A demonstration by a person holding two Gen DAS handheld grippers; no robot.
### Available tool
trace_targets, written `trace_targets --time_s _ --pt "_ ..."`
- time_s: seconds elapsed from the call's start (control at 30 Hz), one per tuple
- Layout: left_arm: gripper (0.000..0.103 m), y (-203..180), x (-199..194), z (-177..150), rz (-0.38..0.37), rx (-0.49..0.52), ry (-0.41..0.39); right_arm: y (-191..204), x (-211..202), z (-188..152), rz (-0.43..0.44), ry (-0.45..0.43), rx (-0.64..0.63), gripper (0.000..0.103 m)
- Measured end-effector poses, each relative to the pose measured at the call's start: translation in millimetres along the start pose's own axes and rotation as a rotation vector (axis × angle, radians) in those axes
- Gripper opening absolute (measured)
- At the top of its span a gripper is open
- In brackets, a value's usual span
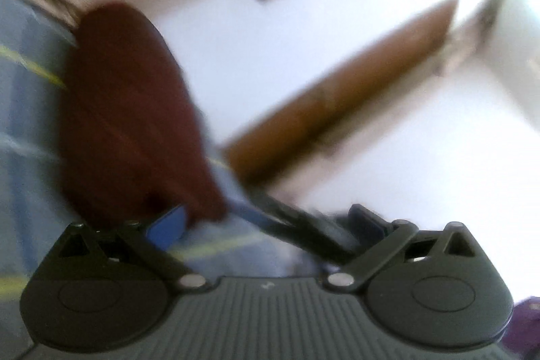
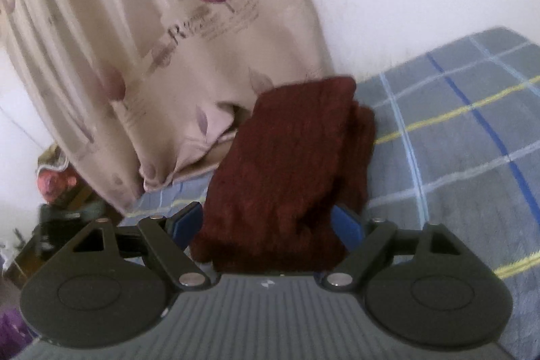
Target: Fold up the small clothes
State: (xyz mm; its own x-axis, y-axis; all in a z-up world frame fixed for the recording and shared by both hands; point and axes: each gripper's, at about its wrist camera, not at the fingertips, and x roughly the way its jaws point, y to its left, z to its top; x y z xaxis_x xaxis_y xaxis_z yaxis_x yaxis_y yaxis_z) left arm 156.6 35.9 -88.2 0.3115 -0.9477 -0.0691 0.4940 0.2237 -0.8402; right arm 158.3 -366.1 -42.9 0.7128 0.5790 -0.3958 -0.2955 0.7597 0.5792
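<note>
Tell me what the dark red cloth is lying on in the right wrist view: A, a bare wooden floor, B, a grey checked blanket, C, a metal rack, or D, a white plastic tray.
B: the dark red cloth rests on the grey checked blanket with blue, white and yellow lines, its near end between the fingers of the right tongs.

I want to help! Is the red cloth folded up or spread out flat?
Folded. The dark red cloth lies in stacked layers on the checked blanket, a second layer showing along its right edge, between the open right tongs.
</note>
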Motion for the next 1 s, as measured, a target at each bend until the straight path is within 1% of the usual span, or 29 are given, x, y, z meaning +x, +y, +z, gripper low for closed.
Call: trace_targets --time_s 0.03,0.07,0.13,0.2,0.27,0.33,0.37,0.43,0.47,0.53,0.6,0.63,0.67,0.73,0.77,0.8,0.83,0.87,0.9,0.93,0.97,1.0 --pt "0.103 -1.1 8.0 -4.4 -0.006 -0.003 0.023 -2.8 2.7 1.2 -0.026 0.001 0.008 0.084" --pt "0.103 -1.0 14.9 -7.0 0.008 0.005 0.034 -8.6 6.7 3.5 -0.049 0.002 0.036 0.084" --pt "0.103 4.1 31.8 -11.9 0.032 -0.009 0.051 -24.6 14.7 6.5 -0.017 0.013 0.127 0.084" --pt "0.103 8.5 47.5 -15.9 0.019 -0.025 0.061 -35.2 25.3 7.9 0.003 0.032 0.204 0.084" --pt "0.103 6.6 64.4 -19.2 0.073 0.018 0.06 -38.9 40.2 9.7 0.026 0.079 0.224 0.082" --pt "0.103 3.3 78.0 -20.6 0.096 0.057 0.05 -37.7 52.6 12.2 0.027 0.111 0.226 0.056" --pt "0.103 3.0 83.2 -19.7 0.113 0.073 0.038 -36.0 58.9 14.4 0.016 0.137 0.213 0.028" --pt "0.103 0.7 91.1 -17.8 0.16 0.104 0.01 -33.0 64.7 17.6 -0.005 0.176 0.188 0.028" --pt "0.103 0.6 92.1 -16.7 0.165 0.114 0.002 -31.4 64.4 18.5 0.0 0.18 0.18 0.026" --pt "0.103 3.0 94.0 -14.4 0.178 0.123 -0.019 -30.6 59.9 21.6 0.012 0.174 0.177 0.025" --pt "0.103 5.9 90.7 -15.8 0.177 0.126 -0.033 -35.2 54.6 25.4 0.038 0.156 0.201 0.024" --pt "0.103 5.6 86.7 -17.4 0.195 0.143 -0.052 -36.2 52.6 26.8 0.039 0.151 0.203 0.023" --pt "0.103 5.1 80.2 -19.6 0.236 0.16 -0.076 -37.1 51.8 27.9 0.039 0.15 0.202 0.022" --pt "0.103 6.5 63.1 -25.9 0.279 0.135 -0.123 -38.2 53.3 27.7 0.024 0.16 0.196 0.02" --pt "0.103 7.3 50.2 -30.4 0.343 0.118 -0.166 -38.6 55.1 27.1 0.008 0.168 0.194 0.02" --pt "0.102 8.6 34.9 -34.0 0.382 0.104 -0.199 -38.4 56.4 25.3 -0.001 0.176 0.188 0.019" --pt "0.099 14.5 19.8 -37.4 0.372 0.069 -0.221 -39.0 57.7 24.1 -0.01 0.182 0.183 0.019" --pt "0.099 19.8 5.0 -40.4 0.387 0.015 -0.244 -40.3 57.8 22.9 -0.032 0.181 0.183 0.019" --pt "0.099 22.6 -7.7 -42.7 0.456 -0.019 -0.271 -44.4 59.0 22.1 -0.025 0.188 0.197 0.019" --pt "0.097 21.8 -22.2 -44.4 0.516 -0.009 -0.311 -46.9 59.1 21.6 -0.013 0.188 0.206 0.019" --pt "0.097 22.1 -33.2 -44.2 0.521 -0.018 -0.333 -46.4 58.7 21.2 -0.013 0.187 0.198 0.019" --pt "0.097 23.9 -44.4 -43.3 0.464 -0.055 -0.344 -44.6 58.4 21.2 -0.021 0.185 0.185 0.019"
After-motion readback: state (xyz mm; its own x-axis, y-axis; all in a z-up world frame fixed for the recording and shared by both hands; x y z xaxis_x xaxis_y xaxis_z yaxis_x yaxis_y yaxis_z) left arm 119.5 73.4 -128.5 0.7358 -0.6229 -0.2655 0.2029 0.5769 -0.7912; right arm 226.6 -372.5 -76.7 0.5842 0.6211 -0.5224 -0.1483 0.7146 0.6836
